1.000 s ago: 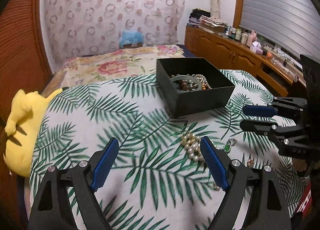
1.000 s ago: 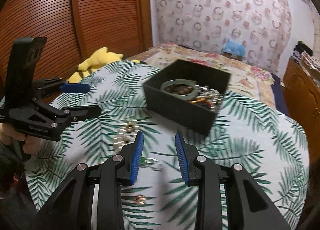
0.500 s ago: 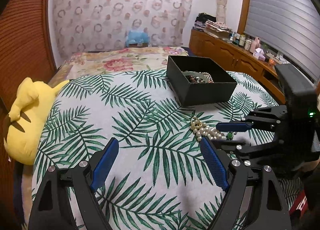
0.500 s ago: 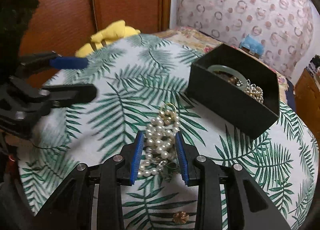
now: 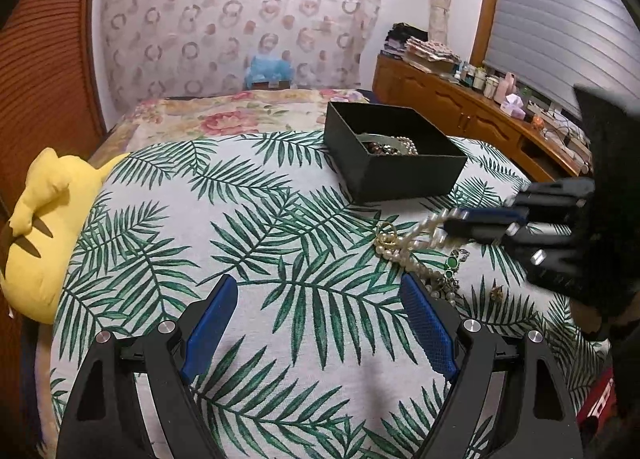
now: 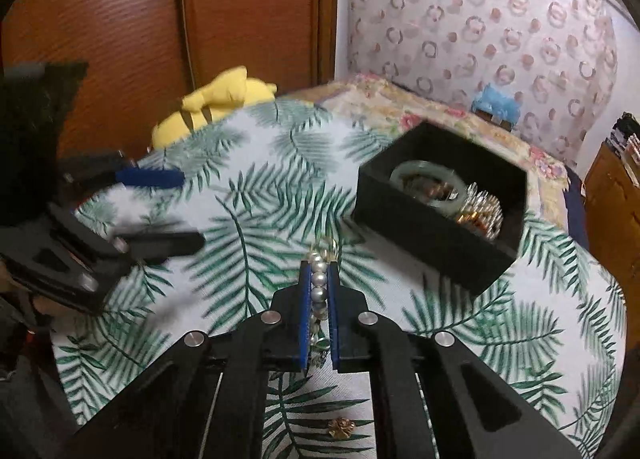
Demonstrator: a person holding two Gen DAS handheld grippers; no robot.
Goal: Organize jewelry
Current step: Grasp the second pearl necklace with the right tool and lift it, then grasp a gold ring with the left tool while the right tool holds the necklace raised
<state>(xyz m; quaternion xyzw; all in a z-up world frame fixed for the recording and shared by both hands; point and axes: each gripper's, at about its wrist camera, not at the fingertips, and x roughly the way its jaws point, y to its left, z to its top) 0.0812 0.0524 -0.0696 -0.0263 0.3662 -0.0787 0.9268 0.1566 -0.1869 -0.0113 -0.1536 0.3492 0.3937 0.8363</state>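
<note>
A pearl necklace (image 5: 412, 247) lies on the palm-leaf tablecloth, one end lifted. My right gripper (image 6: 319, 277) is shut on the pearl necklace (image 6: 318, 283), pearls showing between its blue pads; the gripper also shows in the left wrist view (image 5: 448, 225). A black box (image 5: 394, 157) at the back holds a green bangle (image 6: 428, 185) and beads. A green-stone piece (image 5: 452, 263) and a small gold piece (image 5: 497, 293) lie by the necklace. My left gripper (image 5: 318, 323) is open and empty above the cloth, left of the necklace.
A yellow plush toy (image 5: 44, 227) sits at the table's left edge. A small gold piece (image 6: 341, 428) lies under my right gripper. A bed with a floral cover (image 5: 224, 115) is behind the table, a wooden sideboard (image 5: 472, 119) at right.
My right gripper has closed on the pearl necklace and lifted one end off the cloth. The left gripper has drawn back slightly and stayed open.
</note>
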